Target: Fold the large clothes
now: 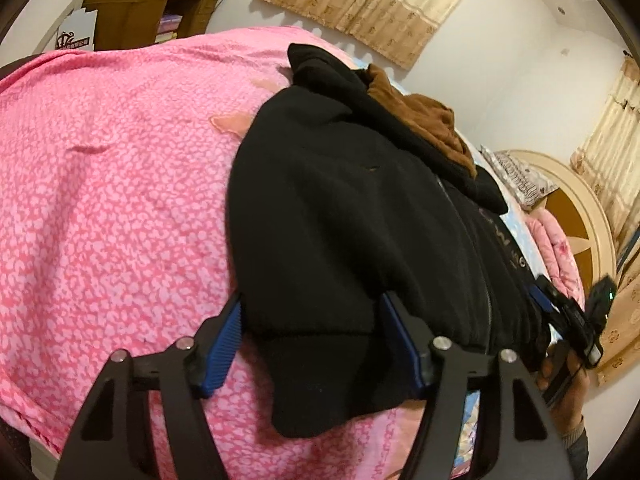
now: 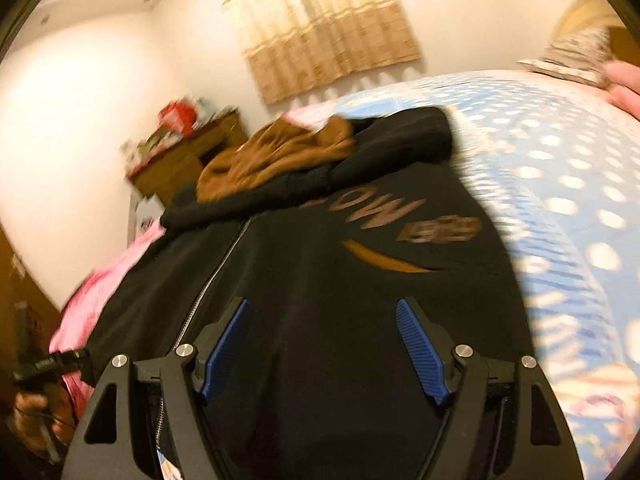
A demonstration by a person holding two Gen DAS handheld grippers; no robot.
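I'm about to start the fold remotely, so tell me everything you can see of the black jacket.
The black jacket looks like thick fleece, with a metal zipper down the front, brown lettering and a swoosh on one chest panel, and a hood with brown lining bunched at the far end. It lies front-up on the bed, across the pink blanket and the blue dotted sheet. A cuffed sleeve lies between the open fingers of the left gripper. The right gripper is open over the hem.
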